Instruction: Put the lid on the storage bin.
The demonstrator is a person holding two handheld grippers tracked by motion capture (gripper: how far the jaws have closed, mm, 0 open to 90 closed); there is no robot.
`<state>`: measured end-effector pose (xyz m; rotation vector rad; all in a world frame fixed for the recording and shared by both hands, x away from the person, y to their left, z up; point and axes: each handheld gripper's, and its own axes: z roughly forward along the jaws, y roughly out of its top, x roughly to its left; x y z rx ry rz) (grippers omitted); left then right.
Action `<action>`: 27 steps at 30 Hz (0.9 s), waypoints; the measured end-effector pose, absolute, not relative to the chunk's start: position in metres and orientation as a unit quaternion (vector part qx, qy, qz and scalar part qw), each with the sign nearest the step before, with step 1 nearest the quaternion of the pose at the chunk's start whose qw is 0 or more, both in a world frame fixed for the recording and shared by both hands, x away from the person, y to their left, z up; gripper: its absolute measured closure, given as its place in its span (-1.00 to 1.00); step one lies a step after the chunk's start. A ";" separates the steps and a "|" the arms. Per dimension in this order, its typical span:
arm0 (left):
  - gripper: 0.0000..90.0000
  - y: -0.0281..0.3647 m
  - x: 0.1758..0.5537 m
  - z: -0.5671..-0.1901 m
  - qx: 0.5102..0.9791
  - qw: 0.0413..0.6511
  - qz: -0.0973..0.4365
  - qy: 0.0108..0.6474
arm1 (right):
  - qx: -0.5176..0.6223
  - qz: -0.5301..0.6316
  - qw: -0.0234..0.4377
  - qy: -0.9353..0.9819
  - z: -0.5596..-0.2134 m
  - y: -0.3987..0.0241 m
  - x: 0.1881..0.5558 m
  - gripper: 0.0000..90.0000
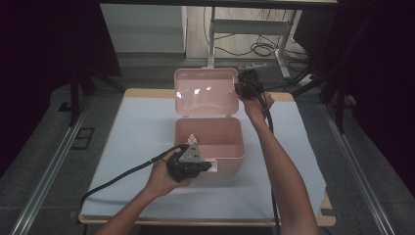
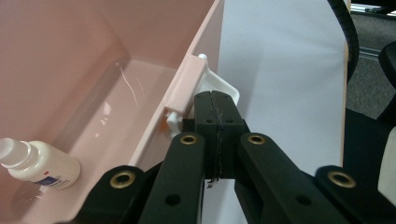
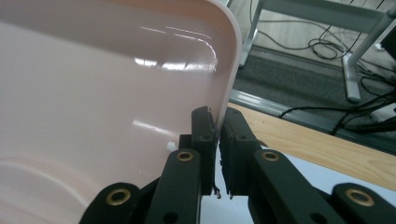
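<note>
White-covered tabletop (image 1: 142, 142), dark room around. Pink box (image 1: 230, 142) sits mid-frame, lid (image 1: 205, 93) raised. My right gripper (image 3: 217, 128), upper right, pinches the lid's edge between its fingers. My left gripper (image 2: 215, 112), lower centre, has its fingers pressed together beside the front latch (image 2: 187, 88). Small white bottle (image 2: 39, 163) lies inside the box.

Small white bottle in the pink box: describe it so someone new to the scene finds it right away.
On the white-covered table stands an open pink plastic box, its lid raised at the far side. Inside, on the box floor, lies a small white plastic bottle on its side, with a narrower white cap and a blue-printed label. It is the one loose item visible in the box.
</note>
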<state>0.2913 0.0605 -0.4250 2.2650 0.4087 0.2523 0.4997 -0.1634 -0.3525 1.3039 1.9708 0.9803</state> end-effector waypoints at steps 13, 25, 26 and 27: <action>1.00 0.061 0.291 -0.425 0.898 0.398 0.103 0.157 | 0.480 0.401 0.301 0.720 -0.343 -0.168 0.477 0.91; 1.00 0.061 0.291 -0.425 0.898 0.397 0.104 0.157 | 0.472 0.416 0.315 0.711 -0.340 -0.169 0.461 0.93; 1.00 0.061 0.291 -0.425 0.898 0.397 0.104 0.157 | 0.472 0.418 0.316 0.709 -0.340 -0.170 0.460 0.93; 1.00 0.061 0.291 -0.425 0.898 0.398 0.104 0.158 | 0.471 0.419 0.317 0.708 -0.340 -0.170 0.459 0.93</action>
